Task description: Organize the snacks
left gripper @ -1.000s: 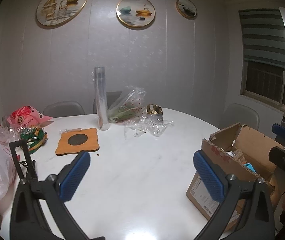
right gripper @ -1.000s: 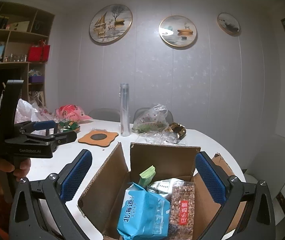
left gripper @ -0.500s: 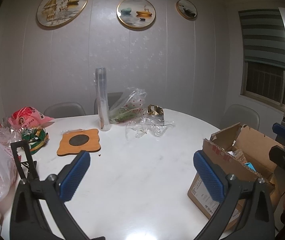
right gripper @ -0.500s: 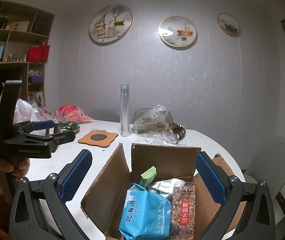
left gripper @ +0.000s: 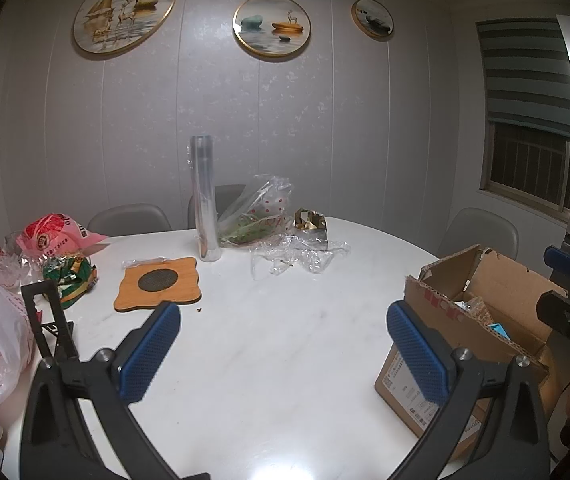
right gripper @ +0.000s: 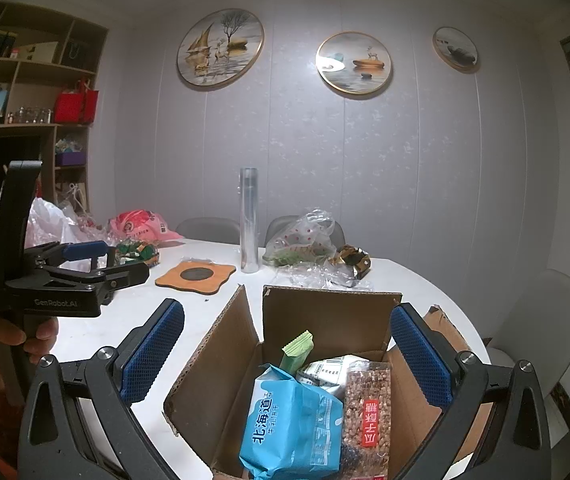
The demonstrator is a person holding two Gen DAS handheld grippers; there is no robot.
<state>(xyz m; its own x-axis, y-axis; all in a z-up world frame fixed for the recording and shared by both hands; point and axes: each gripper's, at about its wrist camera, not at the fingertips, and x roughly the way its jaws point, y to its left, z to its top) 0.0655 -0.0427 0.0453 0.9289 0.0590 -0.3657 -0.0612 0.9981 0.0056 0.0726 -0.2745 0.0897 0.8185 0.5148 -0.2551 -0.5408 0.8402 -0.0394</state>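
**A:** Where do you stand? Your right gripper (right gripper: 287, 354) hangs over the open cardboard box (right gripper: 331, 322), jaws spread wide and holding nothing. Your left gripper (left gripper: 283, 350) is just as wide and empty, above bare white table (left gripper: 269, 340), with the box at its 3 o'clock.

**B:** And the snacks?

**A:** Standing on end inside the box: a blue packet (right gripper: 291, 420) at 6 o'clock in the right view, a clear pack of nuts with a red label (right gripper: 367, 412) touching its right side, a white packet (right gripper: 327, 372) and a green wrapper (right gripper: 297, 350) behind them. More bags sit well apart at the table's 10 o'clock: a pink bag (left gripper: 55, 234) and a green packet (left gripper: 71, 278). This fits snacks coming out as well as going in, so I would not say which.

**B:** How should you handle whichever it is?

**A:** Whichever way, come straight down between the flaps, pinch a packet by its sealed top edge rather than its soft belly, and steady the box with your left gripper so it does not slide.

**B:** Anything you cannot see?

**A:** The box floor is hidden, its near wall is cut off, and the contents of the clear bags by the tall cylinder (left gripper: 203, 198) are hard to make out.
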